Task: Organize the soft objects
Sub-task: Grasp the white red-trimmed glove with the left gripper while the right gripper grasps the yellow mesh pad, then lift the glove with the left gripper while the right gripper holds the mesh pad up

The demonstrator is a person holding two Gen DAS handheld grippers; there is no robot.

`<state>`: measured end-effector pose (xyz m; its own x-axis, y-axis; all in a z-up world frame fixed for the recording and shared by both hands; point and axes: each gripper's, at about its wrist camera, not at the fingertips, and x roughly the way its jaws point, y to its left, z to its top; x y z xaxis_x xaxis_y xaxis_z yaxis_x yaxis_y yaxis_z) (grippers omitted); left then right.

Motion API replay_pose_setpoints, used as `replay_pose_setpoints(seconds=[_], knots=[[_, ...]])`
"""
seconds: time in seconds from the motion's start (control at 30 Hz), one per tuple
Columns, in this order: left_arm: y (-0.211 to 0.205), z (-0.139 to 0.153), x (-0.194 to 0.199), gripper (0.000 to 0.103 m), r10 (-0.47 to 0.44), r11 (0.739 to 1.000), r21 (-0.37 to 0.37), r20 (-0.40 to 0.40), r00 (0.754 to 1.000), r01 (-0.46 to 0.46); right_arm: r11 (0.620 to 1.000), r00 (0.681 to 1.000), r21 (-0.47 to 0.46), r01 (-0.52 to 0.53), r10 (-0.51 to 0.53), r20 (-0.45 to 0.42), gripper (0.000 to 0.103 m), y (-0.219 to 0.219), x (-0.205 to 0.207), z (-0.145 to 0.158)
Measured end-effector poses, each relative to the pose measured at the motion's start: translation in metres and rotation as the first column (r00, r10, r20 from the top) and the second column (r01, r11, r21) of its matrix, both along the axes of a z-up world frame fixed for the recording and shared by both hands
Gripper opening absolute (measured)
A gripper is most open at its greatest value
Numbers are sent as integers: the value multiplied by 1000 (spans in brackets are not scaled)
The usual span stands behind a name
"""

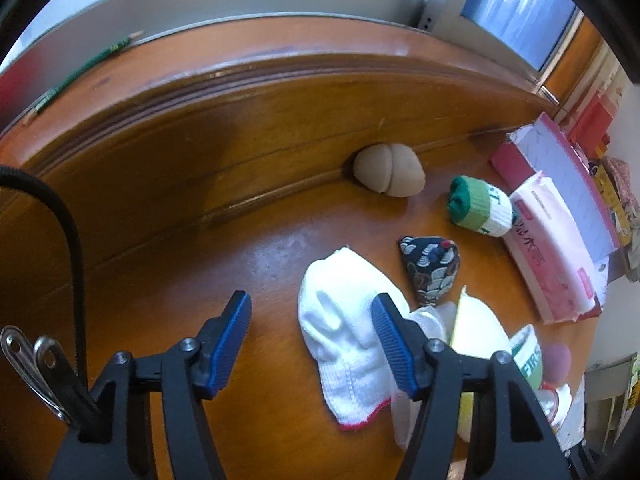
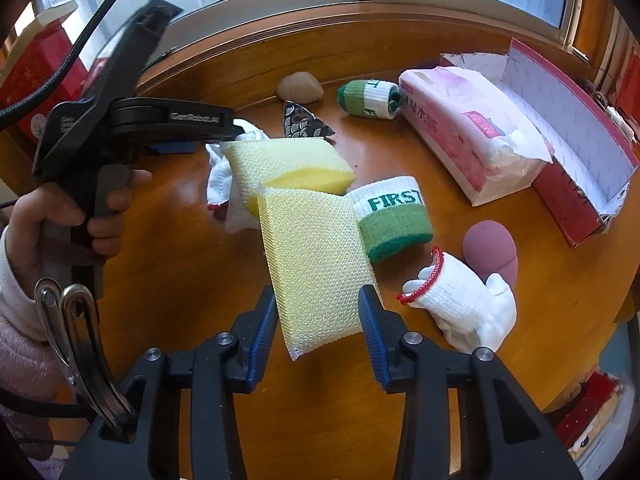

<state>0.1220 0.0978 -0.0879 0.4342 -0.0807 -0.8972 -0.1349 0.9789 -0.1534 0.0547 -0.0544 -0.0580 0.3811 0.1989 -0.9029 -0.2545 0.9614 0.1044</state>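
Right gripper (image 2: 318, 320) pinches yellow mesh-covered sponge (image 2: 316, 268), frame centre; left gripper (image 1: 311, 340) spread above white knit glove (image 1: 344, 340).

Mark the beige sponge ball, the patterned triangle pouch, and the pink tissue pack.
beige sponge ball (image 1: 389, 175), left wrist view, centre seam.
patterned triangle pouch (image 1: 430, 270), left wrist view, middle of fabric.
pink tissue pack (image 2: 464, 128), right wrist view, top face.
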Motion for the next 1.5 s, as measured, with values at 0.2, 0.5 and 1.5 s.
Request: replay_pose_setpoints(seconds=[0.2, 0.5, 1.5], knots=[[-3, 1, 5, 51, -18, 1000, 2, 1, 1000, 18, 1000, 1000, 5, 0, 0, 3, 41, 0, 0, 0], [-14, 11, -1, 26, -41, 999, 11, 20, 999, 41, 1000, 1000, 6, 7, -7, 13, 36, -1, -5, 4], [8, 78, -83, 22, 11, 996, 88, 143, 990, -24, 997, 987, 60, -50, 40, 158, 26, 4, -36, 41]])
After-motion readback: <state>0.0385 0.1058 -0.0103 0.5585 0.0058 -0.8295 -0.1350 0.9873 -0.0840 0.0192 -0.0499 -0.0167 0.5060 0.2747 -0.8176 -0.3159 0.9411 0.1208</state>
